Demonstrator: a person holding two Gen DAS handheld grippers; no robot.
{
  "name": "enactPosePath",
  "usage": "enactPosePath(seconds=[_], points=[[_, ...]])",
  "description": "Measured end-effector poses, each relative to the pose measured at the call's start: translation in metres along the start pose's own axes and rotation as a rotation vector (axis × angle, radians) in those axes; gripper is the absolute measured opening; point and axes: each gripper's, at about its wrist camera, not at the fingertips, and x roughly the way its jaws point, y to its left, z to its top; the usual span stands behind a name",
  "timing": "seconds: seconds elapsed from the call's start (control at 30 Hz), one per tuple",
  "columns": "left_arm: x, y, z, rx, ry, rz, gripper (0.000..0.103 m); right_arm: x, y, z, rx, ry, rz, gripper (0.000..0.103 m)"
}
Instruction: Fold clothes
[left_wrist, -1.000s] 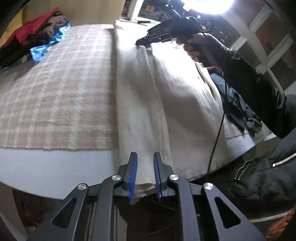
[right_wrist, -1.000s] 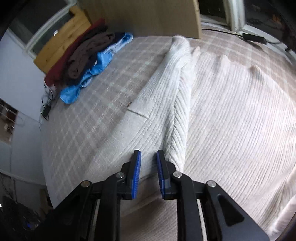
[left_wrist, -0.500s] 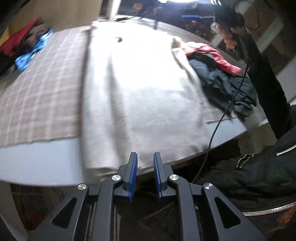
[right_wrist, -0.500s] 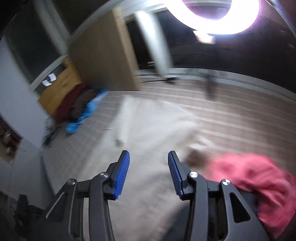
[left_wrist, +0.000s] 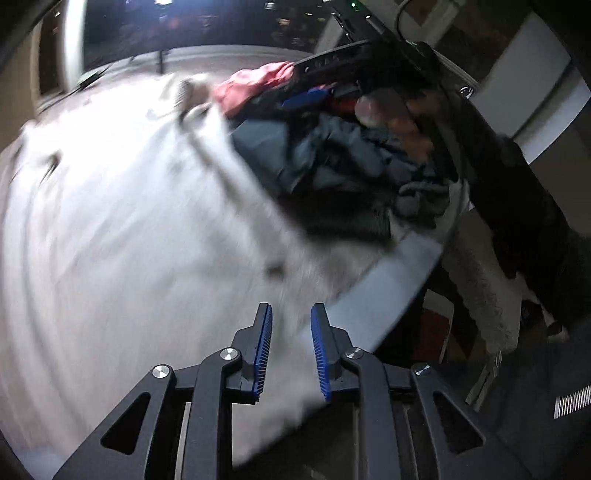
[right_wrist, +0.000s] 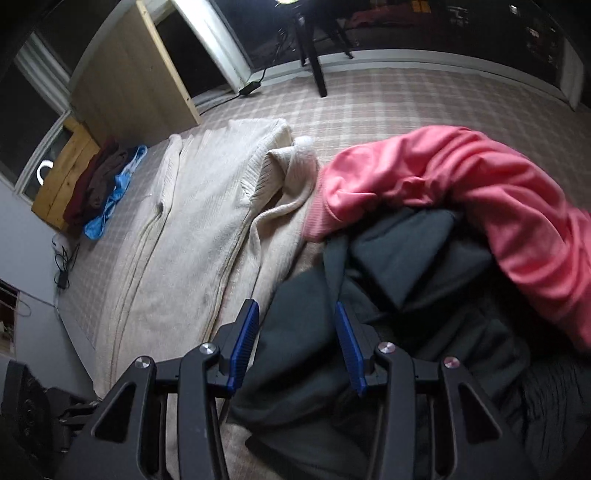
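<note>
Right wrist view: the right gripper (right_wrist: 295, 347) hangs with its jaws set wide apart and nothing between the pads, directly over a crumpled dark garment (right_wrist: 388, 295) that fills the frame from 3 to 6 o'clock. A pink garment (right_wrist: 480, 192) drapes over the dark one toward 1 to 3 o'clock. The cream knitted sweater (right_wrist: 199, 221) lies flat on the plaid tablecloth (right_wrist: 406, 103), its long axis running from 7 o'clock, at the table's near edge, up to 12 o'clock; one sleeve is doubled over beside the pink cloth. A stack of folded clothes (right_wrist: 107, 184) sits at 10 o'clock, well apart from the sweater.

Left wrist view (motion-blurred): the left gripper (left_wrist: 290, 350) has a narrow gap between its jaws. The sweater's (left_wrist: 129, 221) near edge lies at and beneath the pads, but whether they pinch it cannot be told. The person's hand (left_wrist: 391, 118) holding the right gripper shows at 1 o'clock, above the dark heap.

Judgement: the sweater lies closer to the left gripper, while the unfolded heap lies under the right; either garment could be the one in hand.
</note>
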Motion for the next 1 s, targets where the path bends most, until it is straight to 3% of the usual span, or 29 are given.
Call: enactPosePath(seconds=[0.3, 0.37, 0.47, 0.5, 0.57, 0.7, 0.73, 0.8, 0.87, 1.0], points=[[0.073, 0.015, 0.062, 0.047, 0.092, 0.162, 0.028, -0.044, -0.008, -0.018, 0.035, -0.050, 0.002, 0.043], [0.080, 0.019, 0.065, 0.038, 0.092, 0.159, 0.027, -0.045, -0.010, -0.014, 0.013, -0.056, 0.008, 0.043], [0.083, 0.021, 0.069, 0.039, 0.085, 0.150, 0.017, -0.037, -0.015, 0.001, -0.001, -0.061, 0.006, 0.043], [0.083, 0.021, 0.071, 0.032, 0.092, 0.131, 0.008, -0.033, -0.017, 0.007, -0.006, -0.058, 0.009, 0.043], [0.080, 0.023, 0.076, -0.001, 0.100, 0.069, 0.008, -0.026, -0.022, 0.020, -0.012, -0.052, 0.020, 0.043], [0.034, 0.027, 0.090, -0.200, -0.043, -0.268, 0.008, -0.006, -0.027, 0.057, -0.036, -0.029, 0.039, 0.043], [0.020, 0.022, 0.093, -0.225, -0.091, -0.373, 0.008, -0.001, -0.028, 0.068, -0.041, -0.020, 0.047, 0.043], [-0.003, 0.007, 0.099, -0.202, -0.164, -0.471, 0.008, 0.012, -0.028, 0.087, -0.051, 0.007, 0.079, 0.043], [-0.016, -0.012, 0.106, -0.137, -0.190, -0.445, 0.008, 0.027, -0.025, 0.105, -0.066, 0.041, 0.091, 0.043], [-0.014, -0.036, 0.105, -0.048, -0.141, -0.389, 0.008, 0.064, -0.018, 0.134, -0.126, 0.099, 0.023, 0.046]])
